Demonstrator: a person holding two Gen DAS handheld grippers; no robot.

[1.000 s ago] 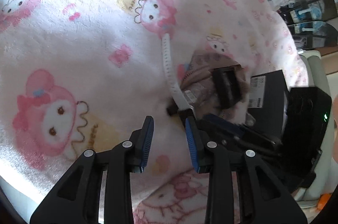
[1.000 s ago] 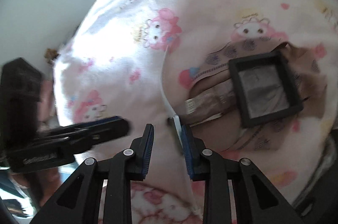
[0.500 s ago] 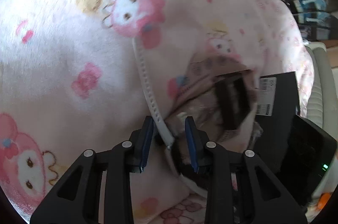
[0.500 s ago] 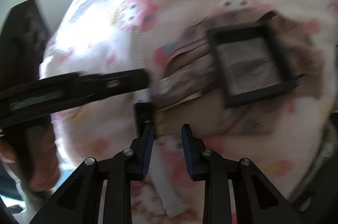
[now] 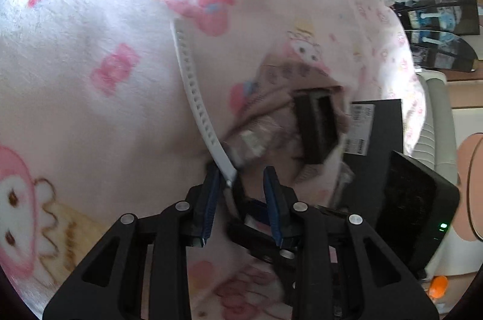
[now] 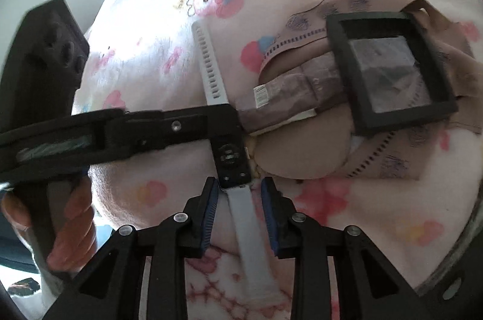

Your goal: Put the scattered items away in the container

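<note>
A smartwatch with a black face (image 6: 231, 158) and a white strap (image 6: 209, 69) lies on the pink cartoon blanket (image 6: 377, 214). My right gripper (image 6: 238, 191) is open with its jaws on either side of the strap just below the watch face. My left gripper (image 5: 240, 181) is open at the watch from the other side, the strap (image 5: 196, 96) running up from its left finger; it shows in the right wrist view (image 6: 181, 126) reaching in over the watch. A small black open box (image 6: 389, 72) rests on a brown patterned pouch (image 6: 305, 150).
A black box with a label (image 5: 374, 138) and a black device with a green light (image 5: 419, 217) lie at the blanket's right edge. Shelves and a white chair stand beyond. A clear wrapped packet (image 6: 289, 96) sits in the pouch.
Both grippers have closed in on the watch from opposite sides. The right gripper now straddles the strap below the face. The left gripper's fingers reach the watch body.
</note>
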